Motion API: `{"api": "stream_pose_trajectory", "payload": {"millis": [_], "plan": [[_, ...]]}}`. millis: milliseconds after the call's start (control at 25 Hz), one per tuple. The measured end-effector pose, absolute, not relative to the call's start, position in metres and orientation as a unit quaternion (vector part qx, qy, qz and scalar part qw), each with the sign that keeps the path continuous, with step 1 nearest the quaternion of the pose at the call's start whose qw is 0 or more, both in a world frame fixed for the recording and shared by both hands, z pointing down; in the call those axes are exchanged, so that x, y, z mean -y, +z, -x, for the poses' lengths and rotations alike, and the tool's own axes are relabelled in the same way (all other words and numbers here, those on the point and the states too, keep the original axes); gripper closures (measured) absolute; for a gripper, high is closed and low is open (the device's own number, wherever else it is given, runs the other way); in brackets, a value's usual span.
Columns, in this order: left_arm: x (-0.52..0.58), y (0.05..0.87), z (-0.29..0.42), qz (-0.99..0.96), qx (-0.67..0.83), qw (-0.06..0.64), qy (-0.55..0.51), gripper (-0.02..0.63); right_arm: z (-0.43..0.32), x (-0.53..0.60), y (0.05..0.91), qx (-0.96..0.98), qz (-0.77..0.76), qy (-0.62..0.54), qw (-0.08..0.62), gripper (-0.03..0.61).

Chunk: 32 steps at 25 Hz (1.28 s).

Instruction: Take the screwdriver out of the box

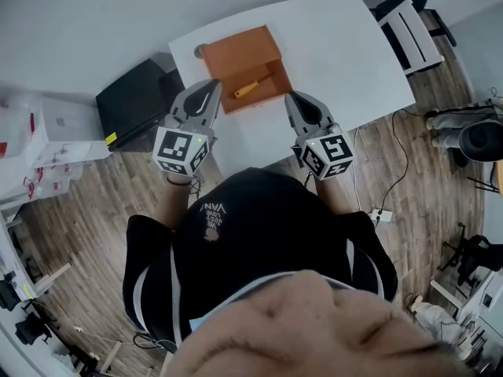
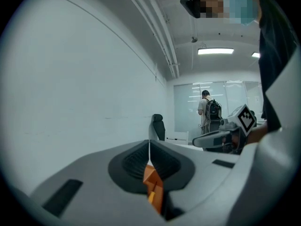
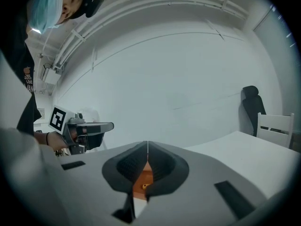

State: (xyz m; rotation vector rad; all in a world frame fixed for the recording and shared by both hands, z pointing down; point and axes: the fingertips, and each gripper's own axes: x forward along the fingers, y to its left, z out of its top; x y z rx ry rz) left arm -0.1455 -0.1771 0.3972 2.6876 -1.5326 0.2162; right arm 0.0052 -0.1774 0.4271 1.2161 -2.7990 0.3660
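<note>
An open orange box (image 1: 250,69) lies on the white table (image 1: 346,61), its lid folded back toward the wall. A yellow-handled screwdriver (image 1: 249,87) rests inside it. My left gripper (image 1: 211,89) hovers just left of the box, shut with nothing in it. My right gripper (image 1: 291,98) hangs near the box's front right corner, its jaws also shut and empty. In the left gripper view the box (image 2: 153,185) and a bit of yellow handle (image 2: 151,197) show through the gap below the jaws. The right gripper view shows the box (image 3: 142,180) the same way.
A black case (image 1: 137,100) sits on the floor left of the table. White and red cartons (image 1: 39,144) stand at the far left. A white chair (image 1: 409,34) is at the table's right end. Cables (image 1: 397,151) trail over the wooden floor. A person with a backpack (image 2: 209,112) stands far off.
</note>
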Motion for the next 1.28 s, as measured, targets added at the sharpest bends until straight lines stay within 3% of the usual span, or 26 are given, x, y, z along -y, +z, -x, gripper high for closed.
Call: {"api": "stream_pose_trajectory", "payload": {"millis": [600,1280], "plan": [[0.224,0.386,0.126,-0.874,0.479,-0.028,0.076,0.594,-0.018,0.198,0.436,0.909,-0.396,0.125,0.036,0.566],[0.272,0.428,0.1,-0.887,0.446,-0.007,0.123,0.594,-0.026,0.219,0.447,0.904,-0.403,0.136,0.045,0.566]]}}
